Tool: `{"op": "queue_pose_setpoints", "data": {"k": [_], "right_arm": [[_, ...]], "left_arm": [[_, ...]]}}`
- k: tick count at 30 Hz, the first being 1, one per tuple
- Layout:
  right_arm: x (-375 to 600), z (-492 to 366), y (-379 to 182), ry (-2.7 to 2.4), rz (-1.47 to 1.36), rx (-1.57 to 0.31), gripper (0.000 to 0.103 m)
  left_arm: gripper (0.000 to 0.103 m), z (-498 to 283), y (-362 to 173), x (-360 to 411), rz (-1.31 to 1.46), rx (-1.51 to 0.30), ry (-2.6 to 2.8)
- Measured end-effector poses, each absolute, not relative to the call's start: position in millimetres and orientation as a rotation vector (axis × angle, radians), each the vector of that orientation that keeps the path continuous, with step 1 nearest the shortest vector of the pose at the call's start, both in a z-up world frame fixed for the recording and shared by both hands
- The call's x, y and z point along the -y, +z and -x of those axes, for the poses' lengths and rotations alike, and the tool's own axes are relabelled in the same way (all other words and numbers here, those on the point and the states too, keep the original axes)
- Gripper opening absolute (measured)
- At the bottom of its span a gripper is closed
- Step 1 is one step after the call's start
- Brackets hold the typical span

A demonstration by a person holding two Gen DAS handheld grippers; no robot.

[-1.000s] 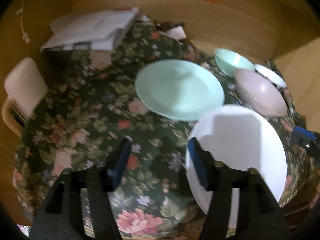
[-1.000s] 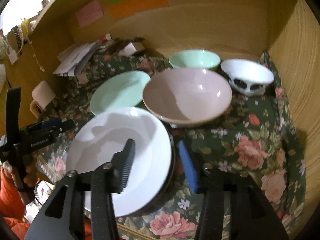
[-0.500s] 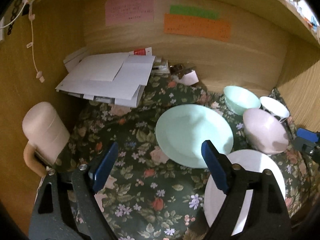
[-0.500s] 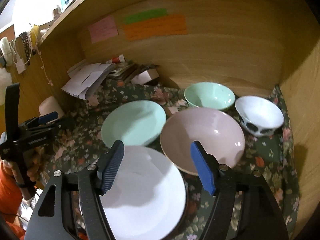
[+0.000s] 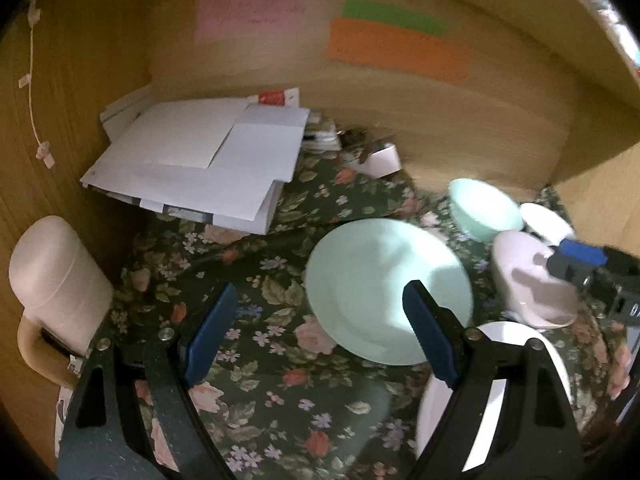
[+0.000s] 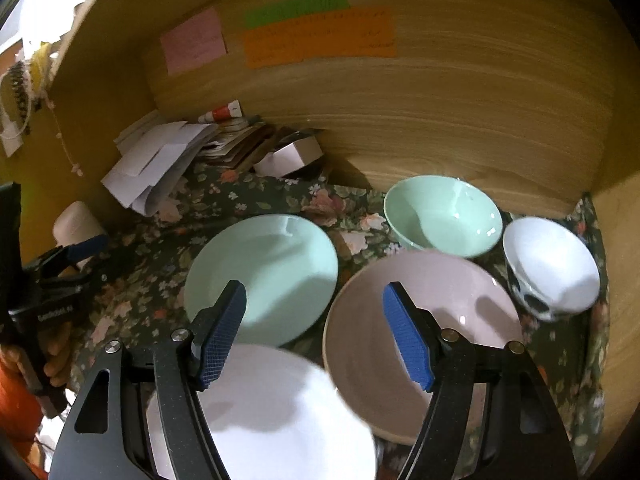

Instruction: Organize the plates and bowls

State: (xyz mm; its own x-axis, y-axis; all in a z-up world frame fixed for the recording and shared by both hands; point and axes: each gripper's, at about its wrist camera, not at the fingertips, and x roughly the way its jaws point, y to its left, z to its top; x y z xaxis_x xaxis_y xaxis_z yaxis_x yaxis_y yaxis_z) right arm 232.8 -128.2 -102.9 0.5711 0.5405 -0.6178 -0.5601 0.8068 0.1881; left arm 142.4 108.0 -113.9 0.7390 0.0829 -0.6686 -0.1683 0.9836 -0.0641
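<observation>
Left gripper [image 5: 316, 328]: jaws spread, nothing between, over floral cloth [image 5: 248, 312] at lower centre.
Right gripper [image 6: 314, 334]: jaws spread, empty, having just been opening.
Right wrist view, left to right: white plate [image 6: 280, 412] bottom centre; green plate [image 6: 276, 268] mid-frame; pink bowl [image 6: 448, 320] right of centre; green bowl [image 6: 440, 212] behind; white bowl [image 6: 556, 264] far right.

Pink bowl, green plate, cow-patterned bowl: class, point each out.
pink bowl [image 6: 432, 320]: right wrist view, inner floor.
green plate [image 6: 264, 272]: right wrist view, centre.
cow-patterned bowl [image 6: 552, 264]: right wrist view, white inside.
</observation>
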Motion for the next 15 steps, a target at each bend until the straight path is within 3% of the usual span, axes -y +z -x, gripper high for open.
{"op": "queue_pose_setpoints", "data": {"k": [9,13,15], "right_arm": [[104,-282,-118,0.658,0.107,-0.805,0.068],[91,-302,-130,0.679,0.13,-0.873,0.065],[85,-309,-134,0.7,0.142,-0.897,0.058]], "left_arm": [[0.084,-166,-150,-129,0.212,-0.83,0.14],[0.074,-171,-163,-130,0.218,-0.866,0.113],[0.069,-173,-167,-130,0.223,-0.88,0.103]]}}
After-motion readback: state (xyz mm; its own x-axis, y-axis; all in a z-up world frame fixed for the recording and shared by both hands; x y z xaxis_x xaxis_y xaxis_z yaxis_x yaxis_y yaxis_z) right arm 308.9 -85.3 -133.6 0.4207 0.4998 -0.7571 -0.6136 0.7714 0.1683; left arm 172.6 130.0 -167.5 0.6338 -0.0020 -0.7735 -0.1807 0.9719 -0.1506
